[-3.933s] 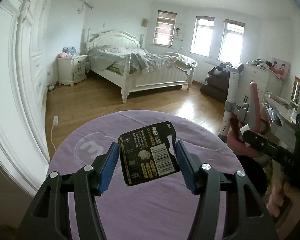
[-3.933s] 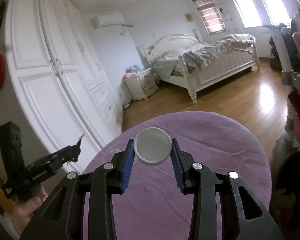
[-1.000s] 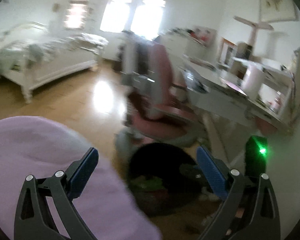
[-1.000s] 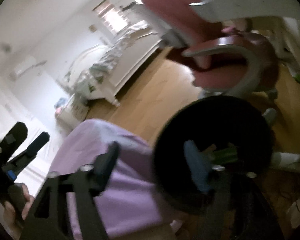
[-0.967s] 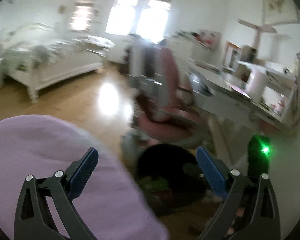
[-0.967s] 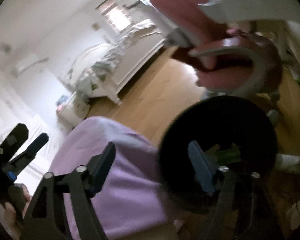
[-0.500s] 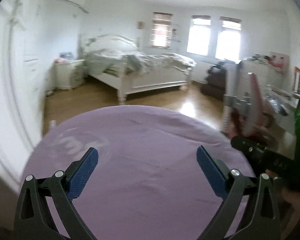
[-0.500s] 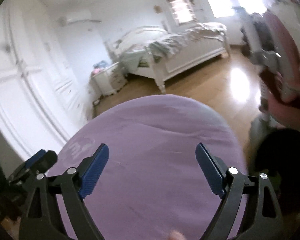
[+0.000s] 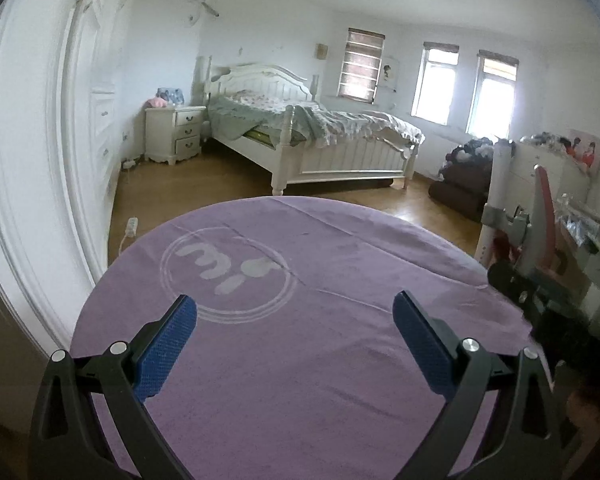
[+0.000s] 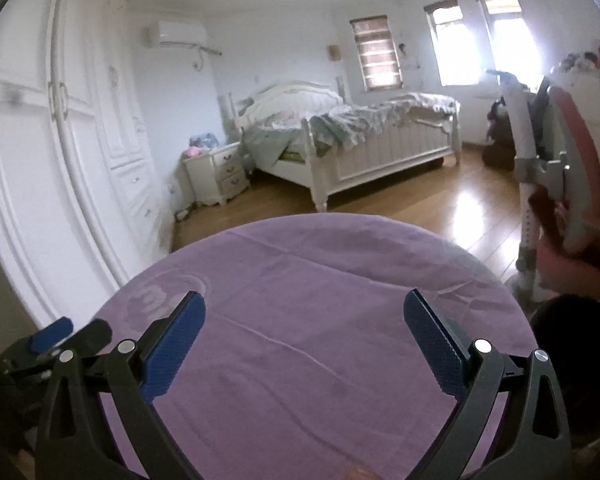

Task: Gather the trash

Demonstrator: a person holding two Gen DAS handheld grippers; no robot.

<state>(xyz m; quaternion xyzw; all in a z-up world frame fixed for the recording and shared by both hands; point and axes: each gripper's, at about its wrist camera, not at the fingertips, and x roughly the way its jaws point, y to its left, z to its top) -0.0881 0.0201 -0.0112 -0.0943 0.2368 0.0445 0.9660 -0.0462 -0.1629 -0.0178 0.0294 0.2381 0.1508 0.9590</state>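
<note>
Over the round purple-covered table (image 9: 340,380), my left gripper (image 9: 294,302) stands open with nothing between its blue pads (image 9: 164,344). My right gripper (image 10: 305,299) hovers above the same table (image 10: 320,392); its jaws are opening wide and hold nothing. No trash shows on the cloth in either view. The rim of the black bin (image 10: 568,328) shows low at the right of the right wrist view. The left gripper's blue-tipped finger (image 10: 52,334) shows at the lower left there.
A white bed (image 9: 320,140) and nightstand (image 9: 176,132) stand across the wooden floor. White wardrobe doors (image 10: 52,140) line the left wall. A pink chair (image 10: 572,200) and a cluttered desk (image 9: 580,228) stand on the right. A power strip (image 9: 131,226) lies by the wall.
Both grippers swung from over the black bin back to the purple table. The black package and the round lid are gone from the jaws. The right jaws have spread wider.
</note>
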